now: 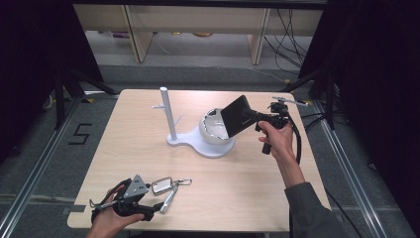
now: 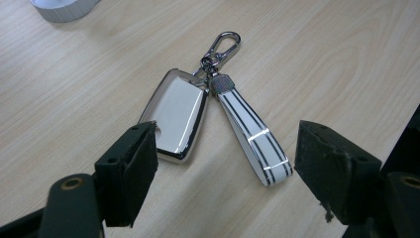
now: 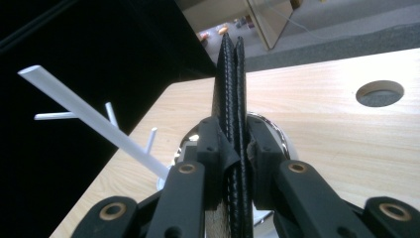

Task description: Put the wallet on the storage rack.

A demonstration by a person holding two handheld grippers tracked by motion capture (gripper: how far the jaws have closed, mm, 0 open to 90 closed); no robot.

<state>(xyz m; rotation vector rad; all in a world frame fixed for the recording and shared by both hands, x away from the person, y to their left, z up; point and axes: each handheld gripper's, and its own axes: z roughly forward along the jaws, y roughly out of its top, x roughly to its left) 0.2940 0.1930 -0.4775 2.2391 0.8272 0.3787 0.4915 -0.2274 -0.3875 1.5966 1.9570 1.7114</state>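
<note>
Resting near the front left corner of the wooden counter (image 1: 237, 173), the left gripper (image 1: 148, 210) has its jaws wide apart, and the silver key fob (image 2: 176, 118) with its striped strap (image 2: 252, 136) lies on the wood just ahead of them, untouched. The right gripper (image 1: 255, 121) has its jaws clamped on a black wallet (image 1: 238, 115), held tilted over the shiny bowl (image 1: 212, 126) on the white stand (image 1: 171, 119).
</note>
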